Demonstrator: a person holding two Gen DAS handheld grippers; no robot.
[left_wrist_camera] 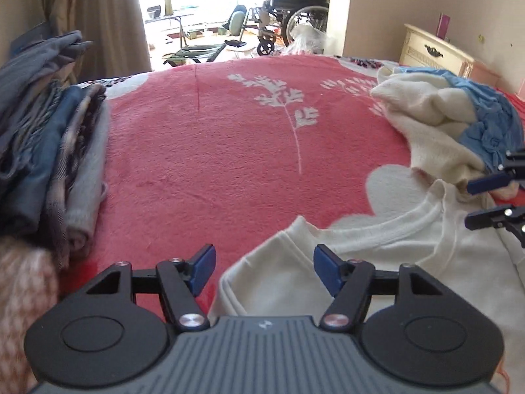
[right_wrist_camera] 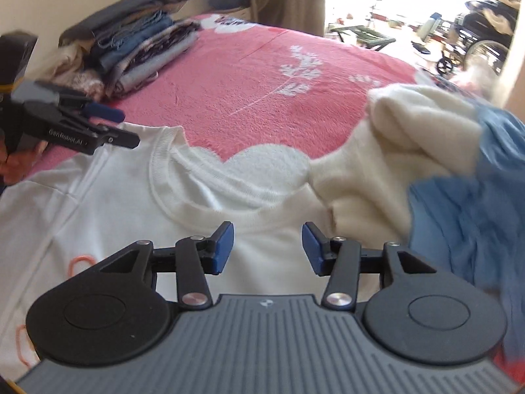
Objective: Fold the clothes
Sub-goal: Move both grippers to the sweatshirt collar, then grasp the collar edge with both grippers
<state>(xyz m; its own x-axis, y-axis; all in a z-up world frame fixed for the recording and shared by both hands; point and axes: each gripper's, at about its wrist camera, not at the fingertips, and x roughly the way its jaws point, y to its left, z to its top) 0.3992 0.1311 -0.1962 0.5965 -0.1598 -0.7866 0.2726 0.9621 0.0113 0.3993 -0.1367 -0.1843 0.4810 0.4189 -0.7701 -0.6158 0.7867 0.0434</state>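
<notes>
Spread flat on the pink bed cover (left_wrist_camera: 213,151): a white T-shirt (right_wrist_camera: 108,203), neckline (right_wrist_camera: 183,193) turned away from the person, a sleeve end (left_wrist_camera: 262,282) reaching toward the left. Off to the left edge of the bed, a stack of folded clothes (left_wrist_camera: 55,151); to the right, an unfolded heap of a cream garment (right_wrist_camera: 387,151) and a blue garment (right_wrist_camera: 469,197), the cream one touching the shirt's right shoulder. Left claw (left_wrist_camera: 264,271) open, blue pads wide apart, poised over the sleeve end with nothing between them and no cloth pinched. Right claw (right_wrist_camera: 267,248) likewise open, hanging just short of the collar near the right shoulder, pads clear of the fabric. Judged from this: laying-out looks finished, first fold not yet begun, so the step in hand seems to be the move in for a fresh hold on the shirt. Next move probably calls for lowering each claw until one pad slides under a single layer of cloth, left at the sleeve or shoulder seam, right at the matching shoulder, then closing firmly on both at once. Worth minding: the cream garment crowding the right shoulder, easily caught by mistake; the plush cover beneath, soft enough to get pinched with the shirt; a grip on the ribbed collar alone, likely to stretch it and skew the fold.
</notes>
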